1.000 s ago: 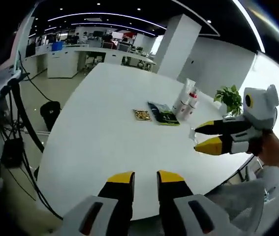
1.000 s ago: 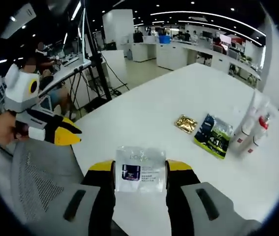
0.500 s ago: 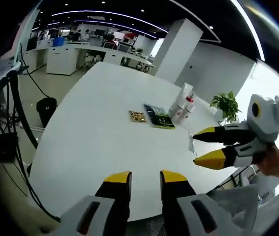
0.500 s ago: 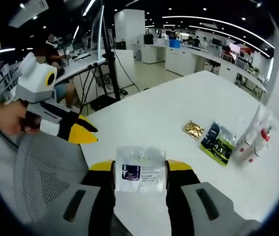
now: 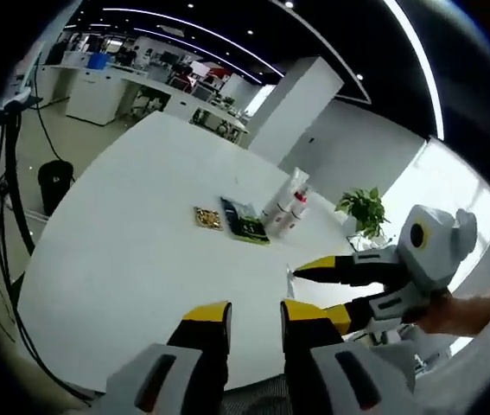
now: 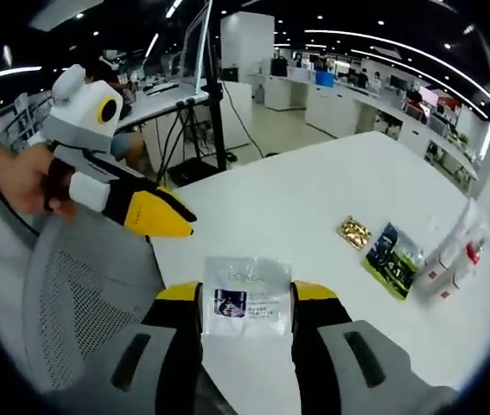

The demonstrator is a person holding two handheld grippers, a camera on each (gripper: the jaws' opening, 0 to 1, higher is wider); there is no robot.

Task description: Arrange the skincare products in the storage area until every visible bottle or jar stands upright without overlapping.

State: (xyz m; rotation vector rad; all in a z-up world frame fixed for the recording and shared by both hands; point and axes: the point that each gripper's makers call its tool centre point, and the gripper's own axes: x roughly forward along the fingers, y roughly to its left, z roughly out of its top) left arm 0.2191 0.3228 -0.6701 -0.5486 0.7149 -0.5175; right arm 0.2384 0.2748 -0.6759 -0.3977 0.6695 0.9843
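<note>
While the right gripper [image 6: 245, 298] rides above the near edge of the white table [image 6: 314, 207], its yellow-tipped jaws are clamped on a clear skincare sachet [image 6: 246, 296], one jaw at each side edge. The sachet shows a dark jar picture and grey print, and it sits flat between the jaws, held over the table rather than lying on it.

Farther along the table from the sachet stand the white bottles [image 6: 452, 259], upright and close together, one with a red collar; whether they touch cannot be told. Just beside the bottles, on the sachet's side, a dark green packet [image 6: 394, 258] lies flat, and a small gold packet [image 6: 354, 232] lies just beyond it, apart from it. In the left gripper view the same group sits mid-table: bottles [image 5: 286, 206], green packet [image 5: 245, 225], gold packet [image 5: 207, 217].

The left gripper [image 5: 254, 316] hangs over the table's near edge with its jaws a little apart and nothing between them. In the right gripper view it [image 6: 162, 213] comes in from the left, held in a person's hand [image 6: 20, 177], above a grey mesh chair [image 6: 89, 294] at the table's edge. A potted plant [image 5: 359, 212] stands past the table's far side.
</note>
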